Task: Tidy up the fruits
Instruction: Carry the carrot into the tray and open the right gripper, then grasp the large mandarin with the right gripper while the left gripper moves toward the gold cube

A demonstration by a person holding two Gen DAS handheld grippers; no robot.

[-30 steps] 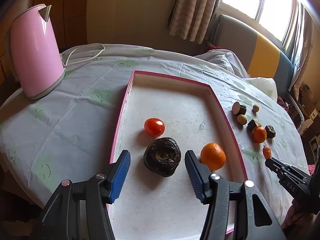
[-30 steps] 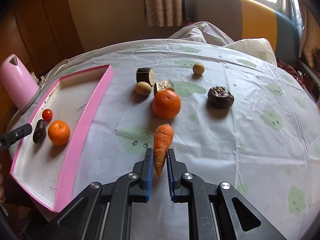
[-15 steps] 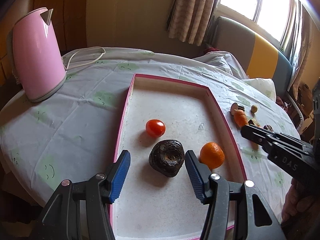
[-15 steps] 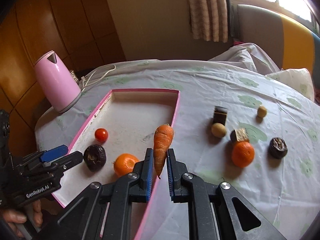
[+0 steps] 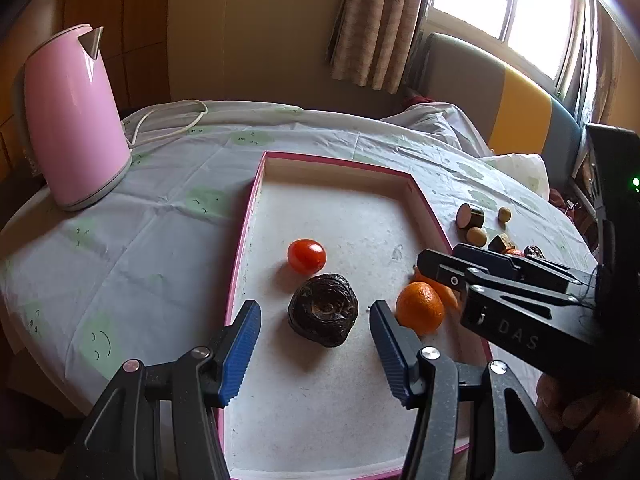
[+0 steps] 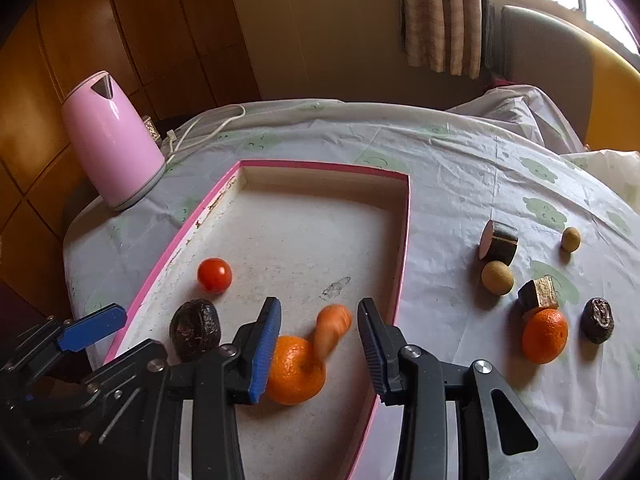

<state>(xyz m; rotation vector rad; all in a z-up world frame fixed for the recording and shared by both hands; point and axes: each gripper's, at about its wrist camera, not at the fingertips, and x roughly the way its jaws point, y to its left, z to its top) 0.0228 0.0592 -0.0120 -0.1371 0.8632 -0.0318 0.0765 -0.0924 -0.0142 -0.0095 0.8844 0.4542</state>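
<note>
Pink-rimmed tray (image 6: 403, 240) on desk (image 6: 460, 184): tomato (image 6: 214, 275), dark fruit (image 6: 195, 329), orange (image 6: 295, 369), carrot (image 6: 331, 329). Right gripper (image 6: 319, 342): fingers opening, carrot blurred between them, unpressed. Left gripper (image 5: 316, 354): fingers spread, holding nothing, flanking dark fruit.

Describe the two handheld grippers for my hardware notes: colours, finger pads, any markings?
Both are matte black two-finger tools with silver screw heads. The left gripper has blue ribbed pads on both fingers. On the right gripper one pad is blue, the other finger looks dark. Its side carries the pale letters "DAS", and a green light glows on its body. No cables or sleeves show.
</note>
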